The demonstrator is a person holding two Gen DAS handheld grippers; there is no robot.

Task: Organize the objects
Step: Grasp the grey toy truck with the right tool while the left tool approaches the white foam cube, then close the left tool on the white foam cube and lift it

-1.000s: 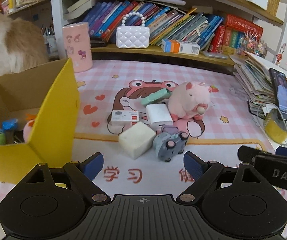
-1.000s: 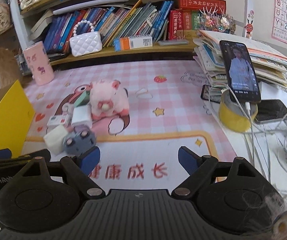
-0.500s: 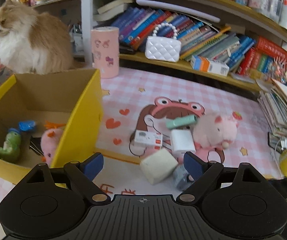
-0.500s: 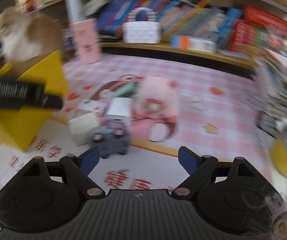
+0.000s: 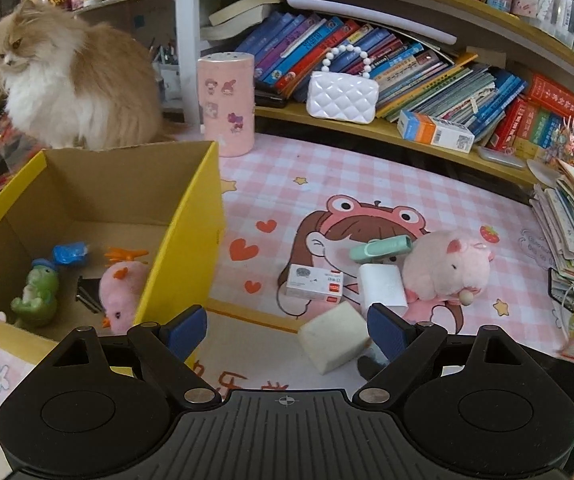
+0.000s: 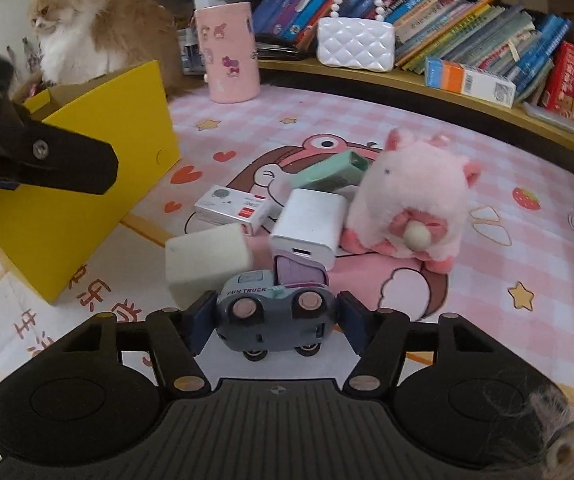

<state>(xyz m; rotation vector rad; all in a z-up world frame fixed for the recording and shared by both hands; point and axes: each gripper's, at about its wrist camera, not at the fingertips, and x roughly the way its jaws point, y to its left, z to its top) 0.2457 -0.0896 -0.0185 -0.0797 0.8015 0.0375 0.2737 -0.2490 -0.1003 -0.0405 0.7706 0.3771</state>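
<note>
Looking over a pink checked counter mat [image 5: 367, 184], with a bookshelf [image 5: 427, 136] full of books running across the top of both frames. Sitting at upper left, behind a yellow cardboard box [image 5: 191, 216]: a long-haired ginger and white cat [image 5: 75, 80]. Standing just right of the box's far corner, a pink canister [image 5: 227, 104]; resting on the shelf beyond it, a white quilted purse [image 5: 341, 96].

Lying inside the box, at lower left of the left wrist view: a green toy figure [image 5: 35, 292], a pink plush chick [image 5: 121, 292] and a small blue item [image 5: 69, 252].

Crowding together at centre right of the mat: a pink plush pig [image 6: 415, 192], a white charger [image 6: 311, 224] touching it, a mint green tube [image 6: 327, 172] leaning across behind the charger, a small white carton [image 6: 235, 208] and a pale foam block [image 6: 207, 256].

Sitting at lower centre of the right wrist view, just in front of the charger and beside the foam block: a grey toy truck [image 6: 275, 308]. Having just been closing, the right gripper [image 6: 273, 316] jaws now clenching on this truck, one pad against each of its ends.

Hanging released and wide over bare mat at the bottom of its own view, between box and foam block: the left gripper [image 5: 287, 326] jaws, grasping nothing.
</note>
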